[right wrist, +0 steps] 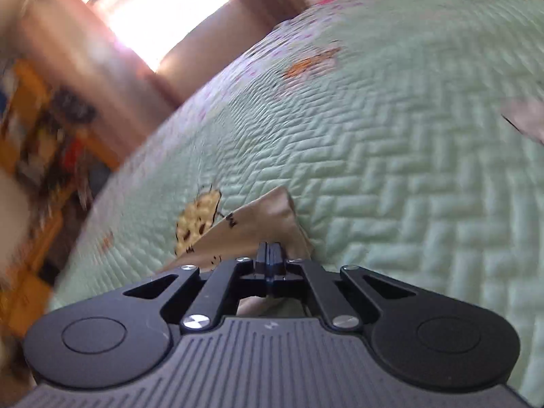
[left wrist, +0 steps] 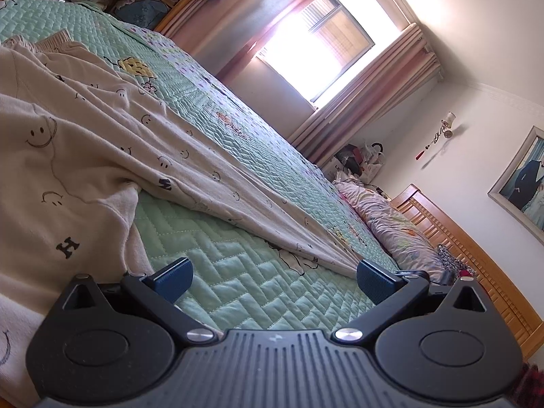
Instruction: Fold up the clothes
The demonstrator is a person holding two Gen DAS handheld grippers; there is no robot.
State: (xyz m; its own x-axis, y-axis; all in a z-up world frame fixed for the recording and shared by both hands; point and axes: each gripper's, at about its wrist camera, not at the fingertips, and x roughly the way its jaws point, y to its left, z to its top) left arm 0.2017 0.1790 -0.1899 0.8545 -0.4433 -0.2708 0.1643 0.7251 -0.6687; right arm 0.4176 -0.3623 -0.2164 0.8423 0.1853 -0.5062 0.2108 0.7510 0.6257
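A: What's the garment (left wrist: 78, 142) like?
B: Cream, printed with smiley faces and black letters, lying rumpled on the green quilted bedspread (left wrist: 238, 282).
A: And the grippers?
B: Right gripper (right wrist: 269, 255) pinches a corner; left gripper (left wrist: 273, 280) spread wide, holding nothing.

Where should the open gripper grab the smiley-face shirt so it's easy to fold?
Probably the loose edge of the smiley-face shirt where it meets the green quilt, just ahead of the left gripper. That edge lies low and free, so coming in flat along the bed lets one finger slip under it. The right gripper is shut on another corner.
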